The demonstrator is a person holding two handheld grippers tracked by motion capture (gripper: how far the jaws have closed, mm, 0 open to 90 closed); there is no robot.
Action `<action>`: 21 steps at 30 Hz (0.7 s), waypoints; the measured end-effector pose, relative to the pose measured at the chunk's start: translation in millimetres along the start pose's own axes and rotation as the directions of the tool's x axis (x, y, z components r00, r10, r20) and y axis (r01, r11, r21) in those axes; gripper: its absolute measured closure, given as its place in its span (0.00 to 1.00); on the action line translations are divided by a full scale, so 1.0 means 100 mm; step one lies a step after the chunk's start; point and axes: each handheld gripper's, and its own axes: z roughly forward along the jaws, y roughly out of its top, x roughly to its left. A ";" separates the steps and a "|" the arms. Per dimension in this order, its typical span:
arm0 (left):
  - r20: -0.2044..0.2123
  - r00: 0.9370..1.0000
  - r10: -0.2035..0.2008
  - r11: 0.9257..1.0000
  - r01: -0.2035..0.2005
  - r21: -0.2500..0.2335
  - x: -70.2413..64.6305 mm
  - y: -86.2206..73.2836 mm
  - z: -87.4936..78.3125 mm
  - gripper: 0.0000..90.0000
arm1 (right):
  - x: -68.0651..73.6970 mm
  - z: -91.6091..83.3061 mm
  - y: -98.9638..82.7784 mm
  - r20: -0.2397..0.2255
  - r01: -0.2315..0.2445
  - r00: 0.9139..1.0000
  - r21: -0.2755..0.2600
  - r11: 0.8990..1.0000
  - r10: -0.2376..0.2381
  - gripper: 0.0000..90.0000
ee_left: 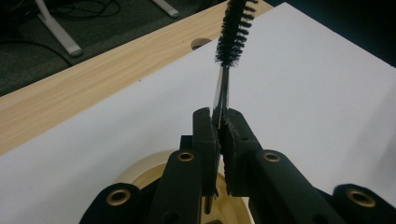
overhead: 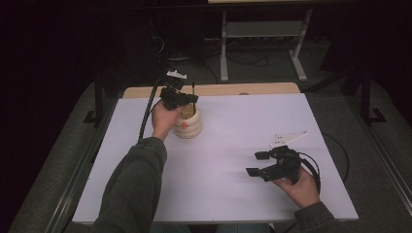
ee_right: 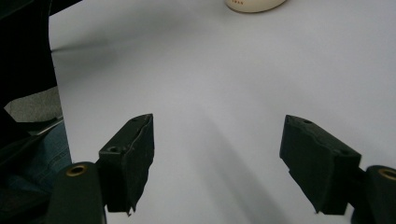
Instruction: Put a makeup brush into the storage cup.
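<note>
High view: brush held over the cup

A thin black bottle brush (ee_left: pixel 232 32) is clamped by its wire stem between the closed jaws of the left gripper (overhead: pixel 180 98), directly above the cream ribbed cup (overhead: pixel 188 124) near the table's (overhead: pixel 233 194) far edge. Insertion appears underway; a straight lowering is called for next. The right gripper (overhead: pixel 265 165) is held open, empty, well apart.

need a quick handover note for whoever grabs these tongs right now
Left tongs: shut on the wire stem of the black bottle brush, bristles pointing up, held right over the cream ribbed pot.
Right tongs: open, nothing between them, resting low over the white table, apart from the pot.
Done: brush gripped and brought above the pot's mouth.
Left: probably lower the brush into the pot and release.
</note>
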 end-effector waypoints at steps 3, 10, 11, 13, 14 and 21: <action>-0.006 1.000 0.012 1.000 -0.012 0.014 0.01 -0.01 -0.01 0.94 | 0.00 0.00 0.00 -0.001 0.003 1.000 -0.001 1.000 -0.003 0.28; -0.010 1.000 0.015 0.999 -0.014 0.047 0.01 -0.04 -0.01 0.94 | 0.00 0.01 0.00 -0.004 0.004 1.000 0.003 1.000 -0.004 0.28; -0.011 1.000 0.016 0.999 -0.016 0.045 0.01 -0.04 -0.02 0.93 | 0.00 0.01 0.00 -0.004 0.003 1.000 0.003 1.000 -0.003 0.28; -0.012 1.000 0.010 0.999 -0.010 0.042 0.01 -0.04 -0.03 0.93 | 0.00 0.01 0.00 -0.003 0.004 1.000 0.001 1.000 -0.004 0.28; -0.012 1.000 0.010 0.999 -0.010 0.042 0.01 -0.04 -0.03 0.93 | 0.00 0.01 0.00 -0.003 0.004 1.000 0.000 1.000 -0.004 0.28; -0.040 0.998 0.045 0.996 -0.042 0.076 -0.02 -0.04 -0.04 0.92 | 0.00 0.01 0.01 -0.003 0.005 1.000 -0.002 1.000 -0.005 0.28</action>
